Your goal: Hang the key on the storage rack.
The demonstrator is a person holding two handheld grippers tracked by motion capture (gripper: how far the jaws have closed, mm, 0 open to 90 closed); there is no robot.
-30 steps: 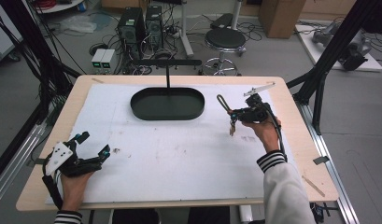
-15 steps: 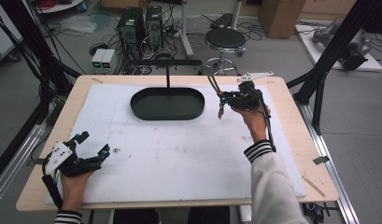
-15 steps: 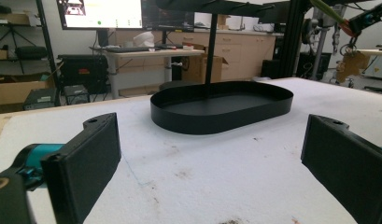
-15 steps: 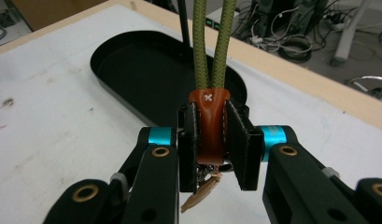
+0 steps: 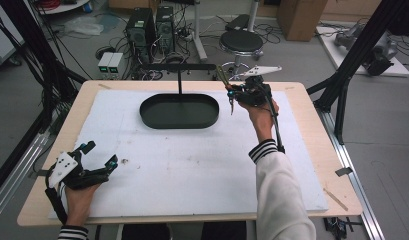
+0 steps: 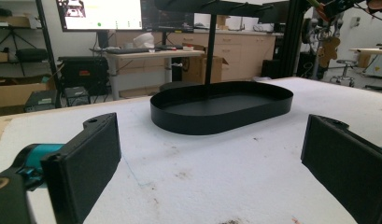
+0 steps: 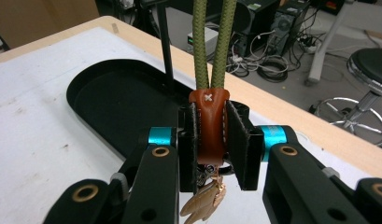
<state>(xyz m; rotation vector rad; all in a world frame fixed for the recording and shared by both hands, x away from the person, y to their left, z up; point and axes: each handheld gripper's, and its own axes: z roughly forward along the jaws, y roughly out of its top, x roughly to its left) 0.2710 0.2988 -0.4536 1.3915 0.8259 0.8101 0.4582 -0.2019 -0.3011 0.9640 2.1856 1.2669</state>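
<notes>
My right gripper is raised over the table's far right, just right of the black oval tray, near the right end of the tray's T-shaped stand bar. It is shut on a keychain: its pads clamp the brown leather tab. The olive cord loop rises above the tab and a brass charm dangles below. My left gripper rests at the near left, open, with nothing between its pads. The tray lies ahead of it.
A white mat covers the wooden table. Black frame posts stand at both sides. A stool and computer towers sit on the floor beyond the far edge.
My right gripper has carried the keychain away from me and left, from the mat's right side up to the right end of the stand bar. The left gripper has stayed put.
</notes>
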